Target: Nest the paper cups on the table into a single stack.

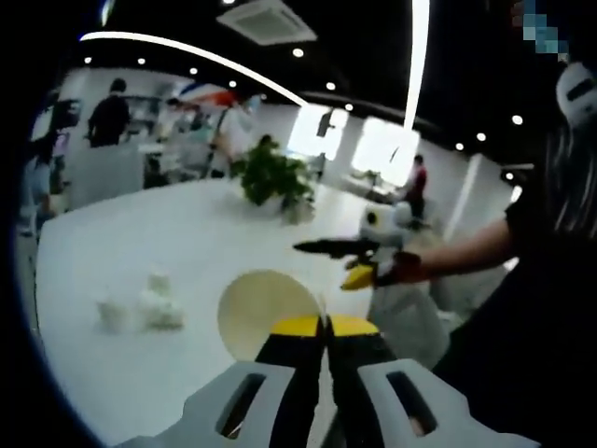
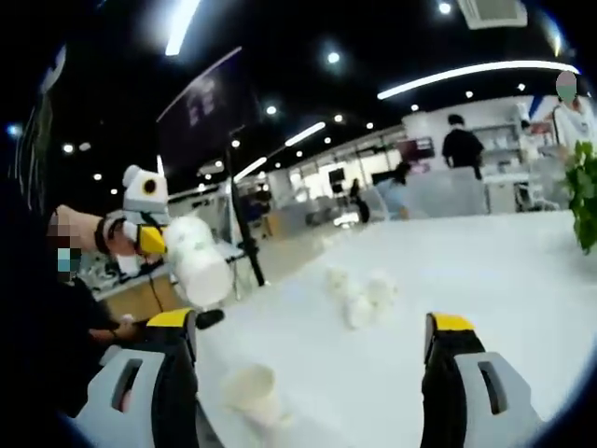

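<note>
**A:** How will these cups handle?

**B:** I'd judge them very light, thin-walled and easy to crush, a bit slick too. I'd take one by the wall just under the rim, with a soft squeeze.

**A:** What's in your left gripper (image 1: 326,327)?

**B:** Its jaws are clenched on a paper cup (image 1: 268,311). The yellow tips meet on the rim, and the cup's mouth faces me just ahead of them. In the right gripper view I see that same cup held up off to the left.

**A:** And the right gripper (image 2: 312,327)?

**B:** Released, jaws spread wide, holding nothing. One loose cup (image 2: 252,393) stands on the desk (image 2: 485,271) between them, nearer the left jaw; a cluster of cups (image 2: 359,296) sits farther ahead
</note>
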`<state>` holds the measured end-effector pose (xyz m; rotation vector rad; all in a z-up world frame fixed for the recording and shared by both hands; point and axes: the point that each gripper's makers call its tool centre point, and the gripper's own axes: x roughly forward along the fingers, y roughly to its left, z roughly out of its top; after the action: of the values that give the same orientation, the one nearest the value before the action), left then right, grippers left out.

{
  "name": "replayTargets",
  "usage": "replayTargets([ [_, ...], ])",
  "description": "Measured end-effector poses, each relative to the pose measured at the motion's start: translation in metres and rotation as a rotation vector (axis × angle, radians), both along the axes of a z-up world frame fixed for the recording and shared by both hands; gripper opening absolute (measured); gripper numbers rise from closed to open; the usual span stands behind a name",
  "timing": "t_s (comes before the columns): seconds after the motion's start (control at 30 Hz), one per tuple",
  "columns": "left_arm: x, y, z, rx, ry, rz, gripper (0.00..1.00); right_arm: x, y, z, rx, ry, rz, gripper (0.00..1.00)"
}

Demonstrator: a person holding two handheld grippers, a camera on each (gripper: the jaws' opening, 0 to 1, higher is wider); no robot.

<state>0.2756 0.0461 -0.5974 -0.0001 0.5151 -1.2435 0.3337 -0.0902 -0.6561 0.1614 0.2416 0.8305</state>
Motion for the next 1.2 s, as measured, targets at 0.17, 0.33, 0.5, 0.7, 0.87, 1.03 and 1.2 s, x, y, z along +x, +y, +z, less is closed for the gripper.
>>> replayTargets([
  [0.17, -0.001, -0.001, -0.004, 0.083, -0.036, -0.049, 0.0, 0.001, -0.004, -0.003, -0.037, -0.016, -0.004, 1.0],
  [0.33, -0.002, -0.004, -0.009, 0.188, -0.087, -0.122, 0.0, 0.005, -0.011, -0.005, -0.109, -0.05, -0.02, 1.0],
  [0.5, -0.007, -0.007, -0.023, 0.328, -0.189, -0.23, 0.0, 0.009, -0.015, -0.005, -0.128, -0.063, -0.035, 1.0],
  [0.7, -0.016, -0.015, -0.044, 0.483, -0.288, -0.386, 0.0, 0.011, -0.015, -0.007, -0.148, -0.068, -0.039, 1.0],
  [0.87, -0.02, -0.017, -0.057, 0.598, -0.392, -0.52, 0.0, 0.015, -0.02, -0.01, -0.167, -0.067, -0.058, 1.0],
  [1.03, -0.028, -0.014, -0.07, 0.692, -0.424, -0.663, 0.0, 0.019, -0.019, -0.011, -0.164, -0.061, -0.067, 1.0],
  [1.2, -0.027, -0.024, -0.075, 0.677, -0.406, -0.666, 0.0, 0.019, -0.014, -0.012, -0.131, -0.047, -0.068, 1.0],
])
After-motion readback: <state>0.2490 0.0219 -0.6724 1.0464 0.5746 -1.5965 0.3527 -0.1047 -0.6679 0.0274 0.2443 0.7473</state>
